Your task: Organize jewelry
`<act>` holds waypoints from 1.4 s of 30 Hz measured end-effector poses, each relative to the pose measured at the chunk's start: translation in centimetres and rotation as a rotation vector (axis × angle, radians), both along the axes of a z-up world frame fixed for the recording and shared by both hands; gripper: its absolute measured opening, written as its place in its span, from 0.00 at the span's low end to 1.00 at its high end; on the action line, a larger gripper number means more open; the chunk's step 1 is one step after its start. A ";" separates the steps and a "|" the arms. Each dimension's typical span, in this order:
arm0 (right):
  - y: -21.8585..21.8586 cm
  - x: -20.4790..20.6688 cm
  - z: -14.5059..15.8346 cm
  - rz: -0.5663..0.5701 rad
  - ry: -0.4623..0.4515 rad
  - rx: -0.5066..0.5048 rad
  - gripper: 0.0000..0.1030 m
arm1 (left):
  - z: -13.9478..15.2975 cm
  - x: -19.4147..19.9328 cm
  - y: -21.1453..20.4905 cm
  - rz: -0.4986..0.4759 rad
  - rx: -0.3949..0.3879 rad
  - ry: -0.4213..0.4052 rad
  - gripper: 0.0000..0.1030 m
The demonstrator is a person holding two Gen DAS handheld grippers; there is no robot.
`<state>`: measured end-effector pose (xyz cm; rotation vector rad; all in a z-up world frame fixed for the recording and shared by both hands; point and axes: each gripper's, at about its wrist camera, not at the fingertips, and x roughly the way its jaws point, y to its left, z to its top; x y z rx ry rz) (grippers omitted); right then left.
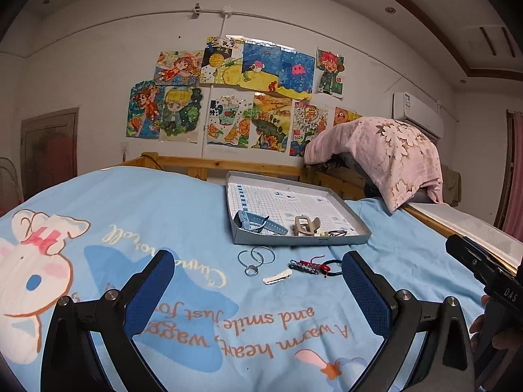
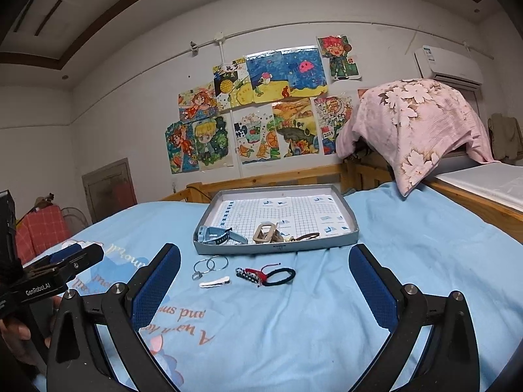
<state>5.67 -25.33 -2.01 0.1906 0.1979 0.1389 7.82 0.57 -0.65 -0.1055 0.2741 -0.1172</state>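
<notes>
A grey shallow box [image 1: 294,239] [image 2: 278,248] lies on the blue bedsheet. It holds a blue watch [image 1: 253,221] [image 2: 217,234], a beige hair claw [image 1: 305,225] [image 2: 266,232] and a dark hair tie [image 1: 336,232] [image 2: 307,236]. In front of the box on the sheet lie silver rings [image 1: 255,258] [image 2: 209,266], a white hair clip [image 1: 277,276] [image 2: 214,283] and a black, red and white bracelet bundle [image 1: 313,265] [image 2: 266,275]. My left gripper [image 1: 258,289] and right gripper [image 2: 264,282] are both open and empty, held short of the loose items.
A wooden bed rail [image 1: 248,165] runs behind the box. A pink flowered cloth [image 1: 389,155] [image 2: 418,124] covers a heap at the back right. Drawings [image 1: 235,98] hang on the wall. The right gripper's body shows at the right edge of the left wrist view [image 1: 487,271].
</notes>
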 end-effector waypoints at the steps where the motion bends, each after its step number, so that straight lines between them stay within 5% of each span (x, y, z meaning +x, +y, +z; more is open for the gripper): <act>1: 0.1 -0.1 0.0 -0.001 0.001 -0.003 0.98 | -0.1 0.0 0.0 0.001 -0.001 0.002 1.00; 12: 0.3 1.4 0.6 0.008 -0.016 -0.013 0.98 | 0.1 2.3 0.3 0.012 -0.022 0.055 1.00; 30: 0.2 13.4 1.9 0.021 0.013 -0.043 0.98 | 0.4 13.6 -0.6 0.054 -0.018 0.086 1.00; 42: 0.4 18.0 -2.8 0.034 0.146 -0.051 0.98 | -5.0 18.0 -0.6 0.052 -0.003 0.257 1.00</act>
